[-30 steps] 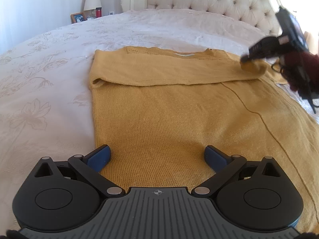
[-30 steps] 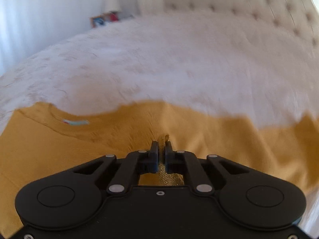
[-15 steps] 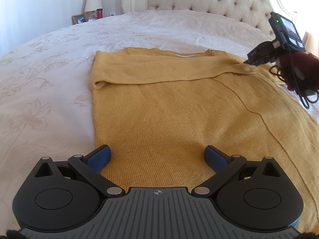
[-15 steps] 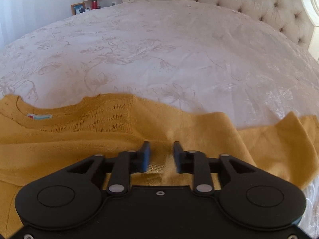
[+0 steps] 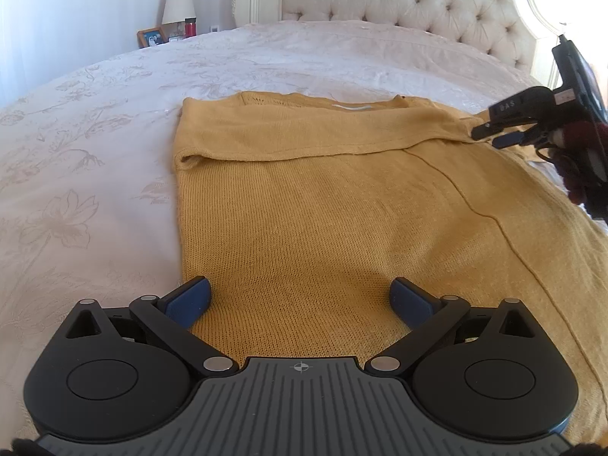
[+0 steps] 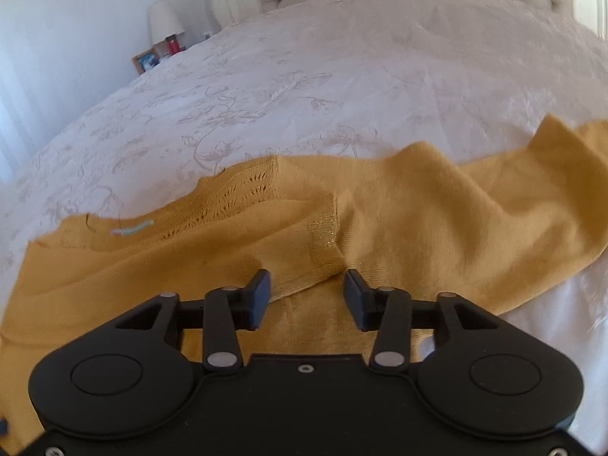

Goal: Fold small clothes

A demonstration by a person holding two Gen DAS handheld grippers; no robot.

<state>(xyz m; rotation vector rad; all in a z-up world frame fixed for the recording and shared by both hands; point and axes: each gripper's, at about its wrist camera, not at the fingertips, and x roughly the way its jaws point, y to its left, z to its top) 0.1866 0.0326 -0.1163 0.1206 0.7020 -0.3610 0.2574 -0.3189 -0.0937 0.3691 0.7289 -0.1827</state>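
Observation:
A mustard-yellow knit sweater [image 5: 323, 209] lies flat on the white bed. One sleeve [image 5: 304, 140] is folded across the chest below the collar. My left gripper [image 5: 300, 296] is open and empty, low over the sweater's hem. My right gripper [image 6: 306, 292] is open just above the folded sleeve's cuff [image 6: 323, 243], which lies loose on the sweater [image 6: 418, 220]. The right gripper also shows in the left wrist view [image 5: 494, 133] at the sweater's far right shoulder. The other sleeve [image 6: 532, 190] stretches out to the right.
The white floral bedspread [image 5: 95, 171] surrounds the sweater. A tufted headboard [image 5: 399, 0] stands at the far end. A nightstand with a lamp [image 5: 178, 3], a photo frame and a red item sits at the back left.
My right gripper has opened and let go of the sleeve cuff, which now lies on the sweater's chest. The gripper has drawn back a little. My left gripper has not moved.

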